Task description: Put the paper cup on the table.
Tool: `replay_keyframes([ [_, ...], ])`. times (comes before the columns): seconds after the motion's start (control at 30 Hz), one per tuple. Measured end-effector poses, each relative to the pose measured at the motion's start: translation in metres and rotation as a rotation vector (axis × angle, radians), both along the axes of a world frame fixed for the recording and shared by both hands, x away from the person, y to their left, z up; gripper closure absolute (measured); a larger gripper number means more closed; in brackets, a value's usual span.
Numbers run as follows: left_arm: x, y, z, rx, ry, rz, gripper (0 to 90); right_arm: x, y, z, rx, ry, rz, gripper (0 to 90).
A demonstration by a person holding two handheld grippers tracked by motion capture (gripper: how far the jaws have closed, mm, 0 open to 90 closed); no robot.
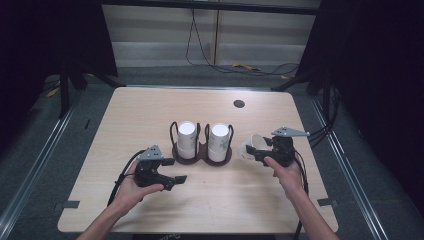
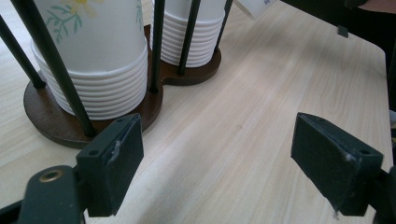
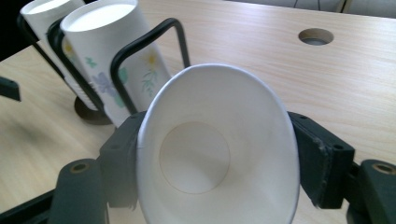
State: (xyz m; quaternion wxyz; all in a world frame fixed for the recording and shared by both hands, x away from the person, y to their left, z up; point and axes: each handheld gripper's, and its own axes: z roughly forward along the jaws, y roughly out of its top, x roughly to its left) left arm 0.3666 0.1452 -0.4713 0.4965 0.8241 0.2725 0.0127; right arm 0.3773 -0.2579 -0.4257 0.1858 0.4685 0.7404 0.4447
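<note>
A dark wooden cup holder [image 1: 201,157] with black wire posts stands at the table's middle. It carries two upside-down stacks of flower-printed paper cups, a left stack [image 1: 187,138] and a right stack [image 1: 220,142]. To the right of the holder, my right gripper [image 1: 257,150] is shut on a single white paper cup [image 1: 248,148]. That cup [image 3: 217,149] lies on its side with its mouth toward the camera and is squeezed oval between the pads of the right gripper [image 3: 217,156]. My left gripper [image 1: 175,170] stands open and holds nothing, just in front of the holder's base [image 2: 51,116], with bare table between the jaws of the left gripper [image 2: 219,140].
A round cable hole [image 1: 239,103] lies in the tabletop behind the holder, toward the far edge. Cables trail from both grippers toward the table's front. Dark curtains and floor rails surround the table [image 1: 150,110].
</note>
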Motion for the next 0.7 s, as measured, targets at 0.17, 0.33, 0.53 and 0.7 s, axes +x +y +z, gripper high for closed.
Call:
replay_keyframes([
  [0.17,-0.003,0.002,0.002,0.006,-0.015,0.010,17.1,0.005,-0.003,0.002,-0.027,0.002,-0.032,27.7],
  [0.33,-0.007,0.003,0.003,0.003,-0.021,0.003,17.1,0.009,-0.006,0.007,-0.055,0.002,-0.066,27.8],
  [0.53,-0.005,0.003,0.001,0.015,-0.017,-0.003,17.1,0.018,-0.010,0.005,-0.099,0.018,-0.094,27.7],
  [0.7,-0.004,0.004,0.000,0.021,-0.011,0.004,17.1,0.028,-0.012,0.002,-0.138,0.032,-0.115,27.6],
])
